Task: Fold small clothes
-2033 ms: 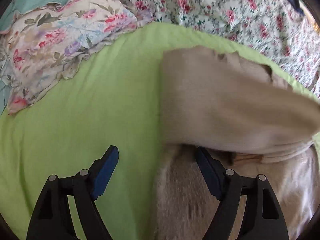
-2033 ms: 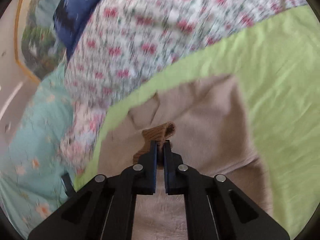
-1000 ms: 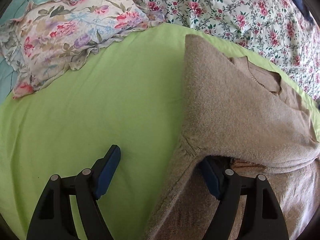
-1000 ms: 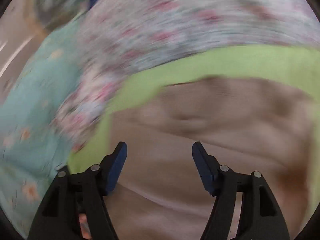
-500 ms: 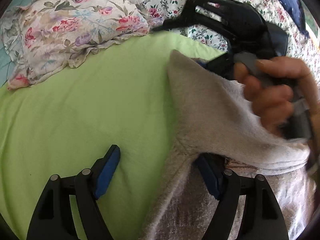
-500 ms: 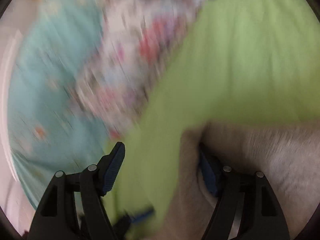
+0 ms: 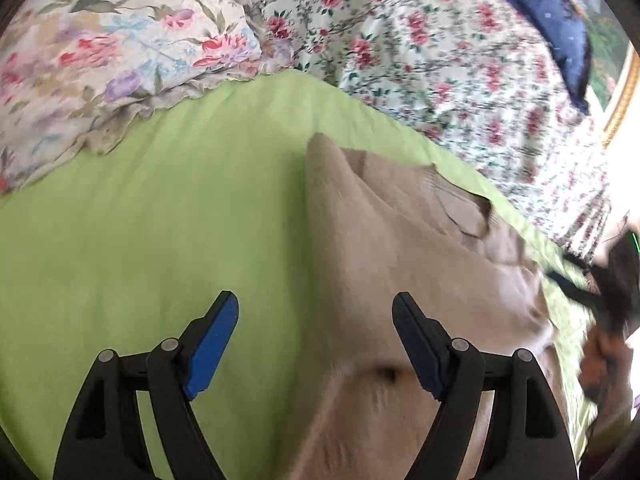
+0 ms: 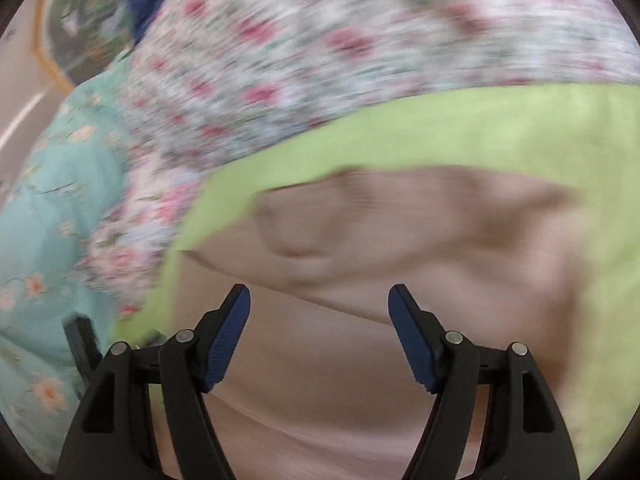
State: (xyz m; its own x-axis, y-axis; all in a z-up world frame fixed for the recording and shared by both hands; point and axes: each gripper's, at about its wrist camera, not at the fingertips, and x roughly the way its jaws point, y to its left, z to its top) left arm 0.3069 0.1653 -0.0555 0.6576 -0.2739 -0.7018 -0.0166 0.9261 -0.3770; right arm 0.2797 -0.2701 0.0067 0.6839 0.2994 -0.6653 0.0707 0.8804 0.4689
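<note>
Right hand-held gripper [image 8: 319, 320] spread wide over beige sweater [image 8: 400, 248] on green sheet [image 8: 500, 128]; heavy blur, probably empty.

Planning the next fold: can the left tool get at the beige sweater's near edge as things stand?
Probably yes: the left tool is open, the beige sweater lies flat on the green sheet partly between its fingers, and nothing covers that edge.

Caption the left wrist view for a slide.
Open left gripper above a partly folded beige knit sweater on a lime-green bedsheet.
</note>
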